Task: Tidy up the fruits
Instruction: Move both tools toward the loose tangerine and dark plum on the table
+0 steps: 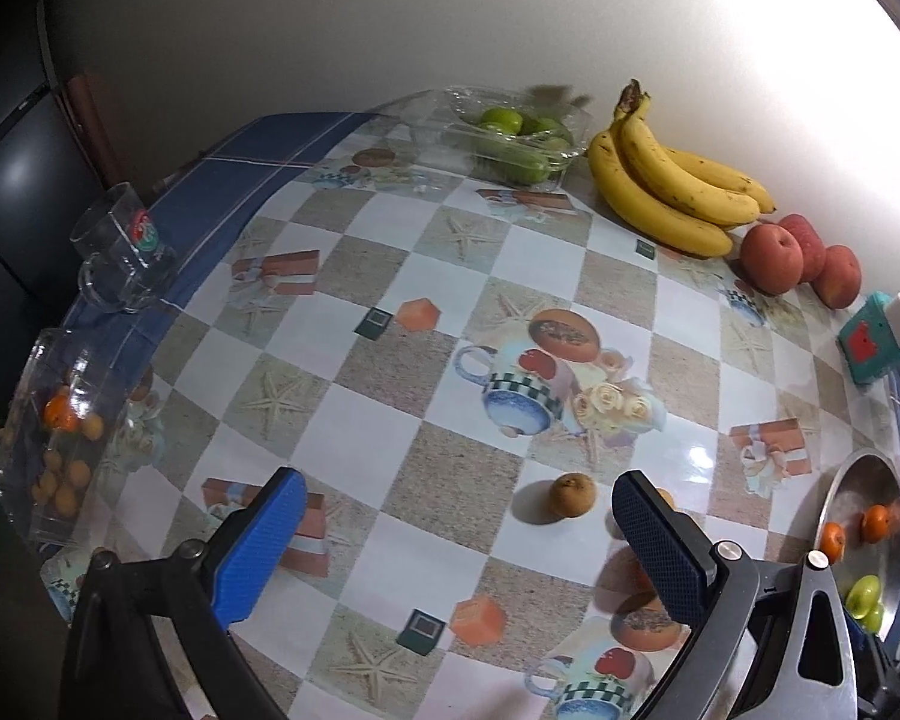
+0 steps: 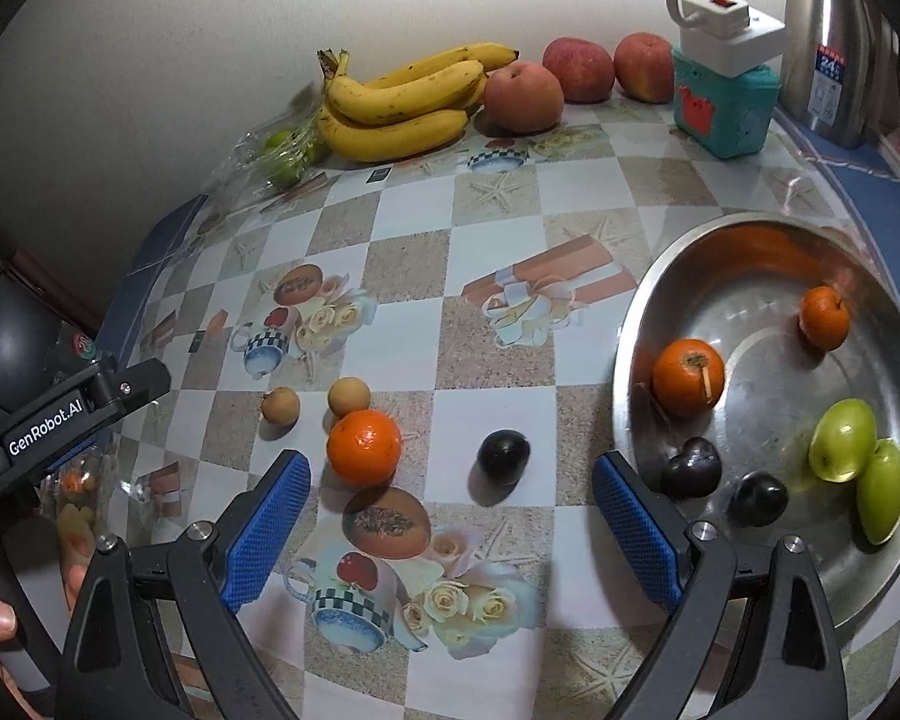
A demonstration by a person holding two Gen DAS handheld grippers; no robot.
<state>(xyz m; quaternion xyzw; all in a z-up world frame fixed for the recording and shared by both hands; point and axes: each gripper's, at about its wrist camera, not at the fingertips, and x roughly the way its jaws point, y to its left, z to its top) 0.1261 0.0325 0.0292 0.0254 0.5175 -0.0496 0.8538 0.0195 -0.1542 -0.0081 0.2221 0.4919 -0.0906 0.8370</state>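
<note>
"GenRobot.AI" reads in white on the black body of the left gripper (image 2: 84,414) as seen from the right wrist view, and a blue label with "24" sits on the steel flask (image 2: 825,42) at the far right corner. Both grippers are released and grasp nothing: the left gripper (image 1: 456,546) hangs over bare checkered surface (image 1: 426,468), the right gripper (image 2: 450,534) over the strip between the loose fruit and the metal bowl (image 2: 684,276). Ahead of the right gripper lie an orange (image 2: 364,447), a dark plum (image 2: 504,457) and two small brown fruits (image 2: 281,405), all apart from the bowl. Inside the bowl are two oranges (image 2: 688,377), two dark plums (image 2: 691,467) and two green fruits (image 2: 843,441). Bananas (image 2: 402,102), red apples (image 2: 579,69) and a tray of green fruit (image 1: 522,132) line the far wall edge. A glass mug (image 1: 120,252) and a clear box of small orange fruit (image 1: 60,438) stand at the left edge. The middle of the surface lies open.
</note>
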